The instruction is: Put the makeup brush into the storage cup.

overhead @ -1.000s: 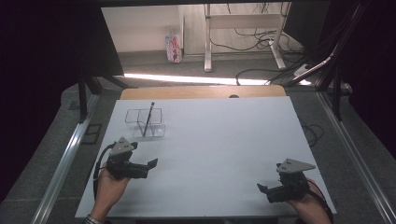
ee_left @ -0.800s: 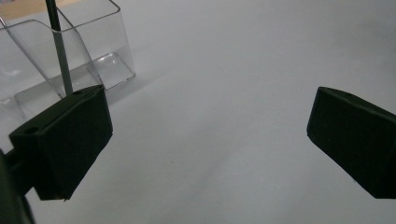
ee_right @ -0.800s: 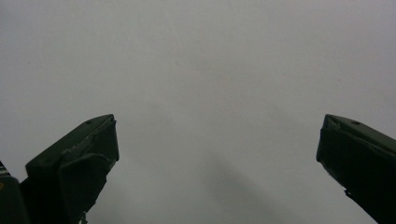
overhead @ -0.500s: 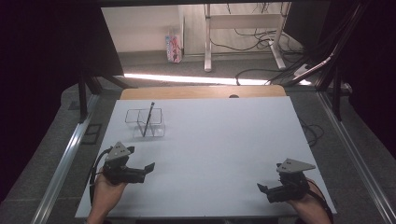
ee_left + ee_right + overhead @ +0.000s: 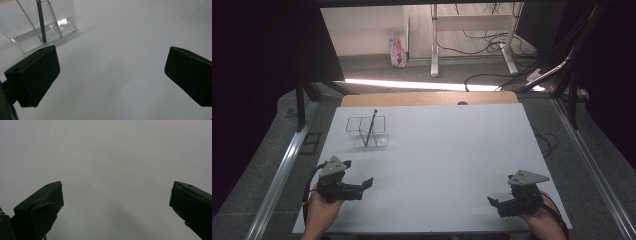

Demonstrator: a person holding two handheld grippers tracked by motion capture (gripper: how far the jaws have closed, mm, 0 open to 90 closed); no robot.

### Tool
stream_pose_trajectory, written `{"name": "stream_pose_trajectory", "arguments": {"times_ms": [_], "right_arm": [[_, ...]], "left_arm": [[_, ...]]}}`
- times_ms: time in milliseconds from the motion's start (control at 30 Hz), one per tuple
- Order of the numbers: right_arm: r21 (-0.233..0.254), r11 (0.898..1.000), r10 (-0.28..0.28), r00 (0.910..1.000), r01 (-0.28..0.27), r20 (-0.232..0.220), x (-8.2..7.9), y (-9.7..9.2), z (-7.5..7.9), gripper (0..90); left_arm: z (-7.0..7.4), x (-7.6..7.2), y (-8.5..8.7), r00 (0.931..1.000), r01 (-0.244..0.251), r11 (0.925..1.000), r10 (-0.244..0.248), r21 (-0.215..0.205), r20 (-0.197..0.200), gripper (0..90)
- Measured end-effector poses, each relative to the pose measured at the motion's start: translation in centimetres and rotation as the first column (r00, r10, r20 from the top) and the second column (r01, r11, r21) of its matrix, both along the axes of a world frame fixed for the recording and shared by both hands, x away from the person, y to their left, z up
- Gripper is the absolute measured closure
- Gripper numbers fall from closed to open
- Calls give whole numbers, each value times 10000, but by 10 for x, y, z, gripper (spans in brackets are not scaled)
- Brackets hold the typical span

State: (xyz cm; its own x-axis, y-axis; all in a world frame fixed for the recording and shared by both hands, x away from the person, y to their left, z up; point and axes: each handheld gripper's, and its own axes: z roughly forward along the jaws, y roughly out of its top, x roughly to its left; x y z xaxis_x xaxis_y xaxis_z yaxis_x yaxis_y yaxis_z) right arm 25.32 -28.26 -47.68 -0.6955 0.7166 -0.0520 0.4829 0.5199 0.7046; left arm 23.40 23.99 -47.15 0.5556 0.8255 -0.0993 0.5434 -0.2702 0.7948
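Both empty: left gripper (image 5: 364, 184) jaws wide apart, right gripper (image 5: 492, 202) same. Pen (image 5: 371, 127) leans in clear organizer (image 5: 367, 131): looks light, stiff, slick; grab upper shaft.

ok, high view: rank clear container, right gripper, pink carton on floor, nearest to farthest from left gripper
1. clear container, just ahead on the table's left.
2. right gripper, across the table's near edge.
3. pink carton, on the floor beyond the table.
Measured from the left gripper.
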Motion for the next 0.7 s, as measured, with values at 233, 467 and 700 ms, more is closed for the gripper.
{"name": "stream_pose_trajectory", "arguments": {"times_ms": [233,467,700], "right_arm": [[-28,10000,-6,10000,6,-2,0,0,0,0],[-78,10000,-4,10000,4,1,0,0,0,0],[-114,9999,-15,10000,15,-19,0,1,-1,0]], "left_arm": [[-1,-7,5,9999,-156,9998,155,106,12,7],[-1,-13,10,9995,-300,9994,300,188,18,7],[-2,-20,15,9991,-432,9989,433,204,-2,7]]}}
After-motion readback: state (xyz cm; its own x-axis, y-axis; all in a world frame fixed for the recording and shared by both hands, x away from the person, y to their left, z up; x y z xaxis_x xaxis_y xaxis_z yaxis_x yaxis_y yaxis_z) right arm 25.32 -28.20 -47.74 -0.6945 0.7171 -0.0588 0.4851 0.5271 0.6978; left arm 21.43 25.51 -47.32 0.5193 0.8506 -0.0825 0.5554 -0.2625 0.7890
